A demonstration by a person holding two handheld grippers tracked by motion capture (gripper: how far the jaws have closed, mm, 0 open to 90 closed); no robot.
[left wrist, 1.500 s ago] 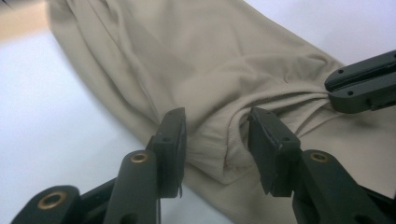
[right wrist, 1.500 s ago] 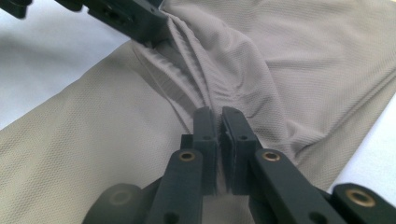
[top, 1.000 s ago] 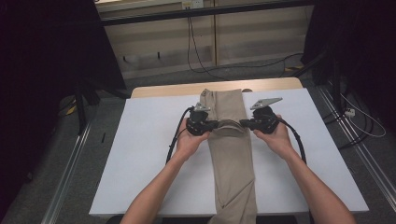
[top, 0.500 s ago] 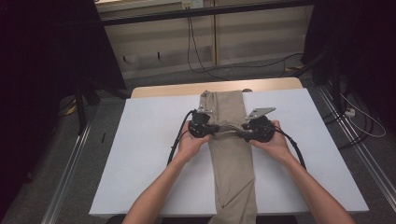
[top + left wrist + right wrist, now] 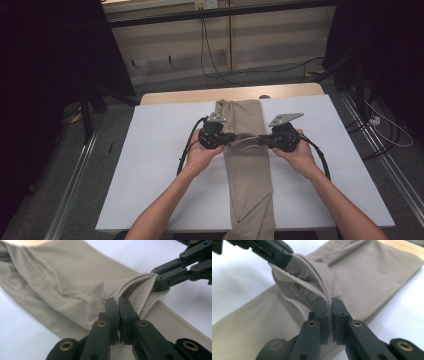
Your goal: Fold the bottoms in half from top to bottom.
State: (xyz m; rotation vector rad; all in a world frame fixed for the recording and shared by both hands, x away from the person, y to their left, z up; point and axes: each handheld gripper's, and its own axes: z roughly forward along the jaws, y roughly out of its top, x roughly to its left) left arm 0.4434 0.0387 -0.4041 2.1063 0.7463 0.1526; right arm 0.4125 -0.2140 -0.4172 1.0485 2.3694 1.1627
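The trousers (image 5: 248,165) lie long on the counter (image 5: 150,165), running from the far edge to the near edge. The left tongs (image 5: 231,138) sit on the left side of the trousers, and the right tongs (image 5: 262,141) sit on the right side, facing each other. A bunched end of cloth (image 5: 246,141) lies between the two tongs, on top of the trousers. Bare counter lies left of the left tongs and right of the right tongs.
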